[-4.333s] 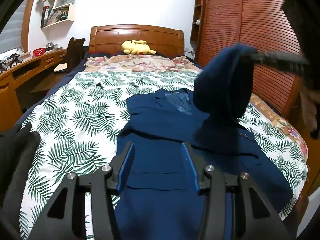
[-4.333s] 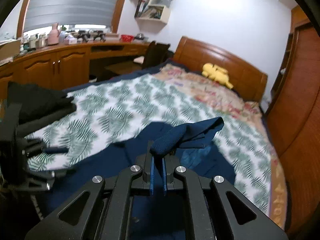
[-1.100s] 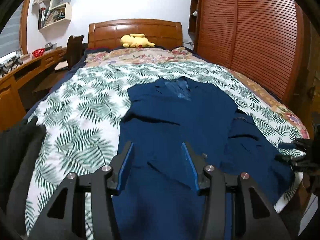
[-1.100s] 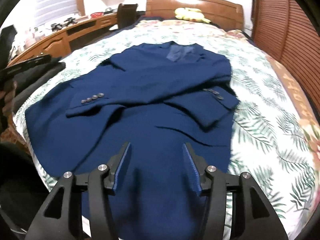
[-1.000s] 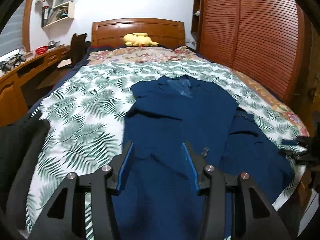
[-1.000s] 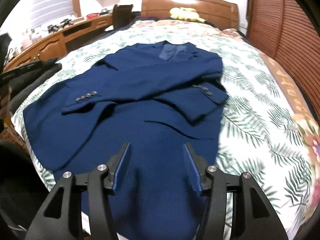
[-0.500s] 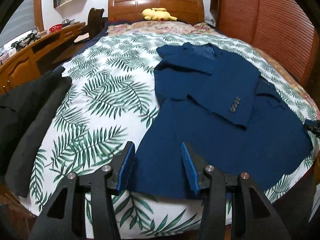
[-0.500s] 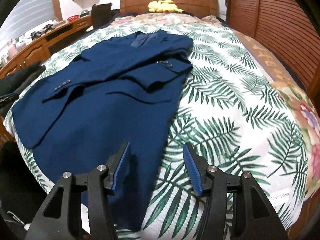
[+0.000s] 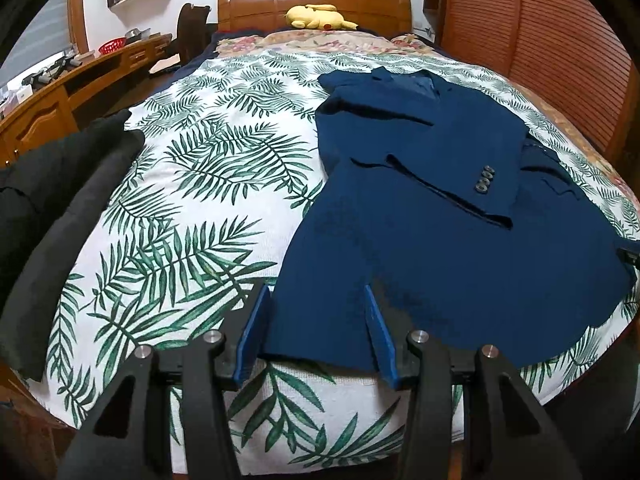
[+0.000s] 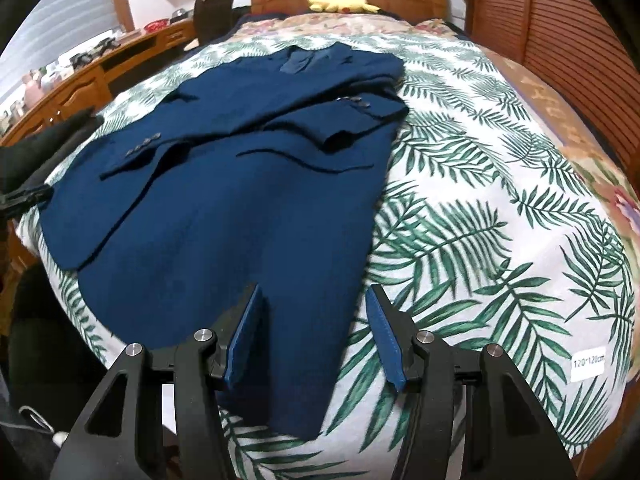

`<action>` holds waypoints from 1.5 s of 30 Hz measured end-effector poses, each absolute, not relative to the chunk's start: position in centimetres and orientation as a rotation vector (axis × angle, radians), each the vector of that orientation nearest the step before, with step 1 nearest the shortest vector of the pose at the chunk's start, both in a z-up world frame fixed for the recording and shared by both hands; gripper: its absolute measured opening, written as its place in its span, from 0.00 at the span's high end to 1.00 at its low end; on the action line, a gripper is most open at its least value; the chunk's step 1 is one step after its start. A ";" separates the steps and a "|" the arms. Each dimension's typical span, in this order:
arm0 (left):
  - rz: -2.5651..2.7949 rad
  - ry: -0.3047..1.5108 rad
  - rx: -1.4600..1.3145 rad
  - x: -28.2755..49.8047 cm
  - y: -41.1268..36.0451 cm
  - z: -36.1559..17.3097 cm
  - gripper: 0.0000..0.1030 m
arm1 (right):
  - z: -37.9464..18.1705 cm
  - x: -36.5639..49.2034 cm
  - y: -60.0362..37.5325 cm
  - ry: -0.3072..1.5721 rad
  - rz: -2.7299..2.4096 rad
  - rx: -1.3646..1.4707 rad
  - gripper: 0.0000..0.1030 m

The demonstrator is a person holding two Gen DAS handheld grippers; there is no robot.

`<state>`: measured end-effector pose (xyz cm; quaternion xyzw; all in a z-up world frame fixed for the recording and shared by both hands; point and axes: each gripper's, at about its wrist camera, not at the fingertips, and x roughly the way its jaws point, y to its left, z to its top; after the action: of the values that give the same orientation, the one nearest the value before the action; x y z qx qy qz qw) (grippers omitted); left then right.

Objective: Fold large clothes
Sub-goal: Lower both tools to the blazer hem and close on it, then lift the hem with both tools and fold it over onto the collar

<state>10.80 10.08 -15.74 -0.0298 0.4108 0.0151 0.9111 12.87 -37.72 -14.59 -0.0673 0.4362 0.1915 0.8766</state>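
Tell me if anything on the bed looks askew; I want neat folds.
The blue jacket lies skewed, not square to the bed: in the right wrist view its collar sits mid-bed, while its lower hem droops over the foot edge near the right tongs. Both sleeves are folded across its front.

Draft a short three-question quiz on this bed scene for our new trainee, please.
1. True or false: both sleeves of the navy blazer lie folded across its front.
2. Which tool is shut: (A) left tool, (B) right tool, (C) neither?
3. Fill in: the yellow plush toy rests by the bed's ____.

Key: 1 true; 2 C; 3 headboard.
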 end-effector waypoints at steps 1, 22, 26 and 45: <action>0.031 0.845 -0.065 10.7 10.2 -15.8 0.53 | -14.6 12.8 -37.6 0.909 0.401 -0.141 0.47; -0.023 0.824 -0.169 8.5 10.1 -15.8 0.86 | -15.1 10.7 -37.2 0.918 0.455 -0.103 0.59; -0.018 0.801 -0.145 8.2 9.2 -14.7 0.93 | -14.9 10.7 -36.7 0.908 0.463 -0.123 0.88; -0.109 0.380 0.025 3.1 3.2 6.4 0.96 | 1.2 8.3 -38.9 0.570 0.582 0.076 0.98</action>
<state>3.11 3.16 6.40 0.0124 0.1885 -0.0539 0.9805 8.31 -38.90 1.18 0.0368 0.2769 0.2828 0.9176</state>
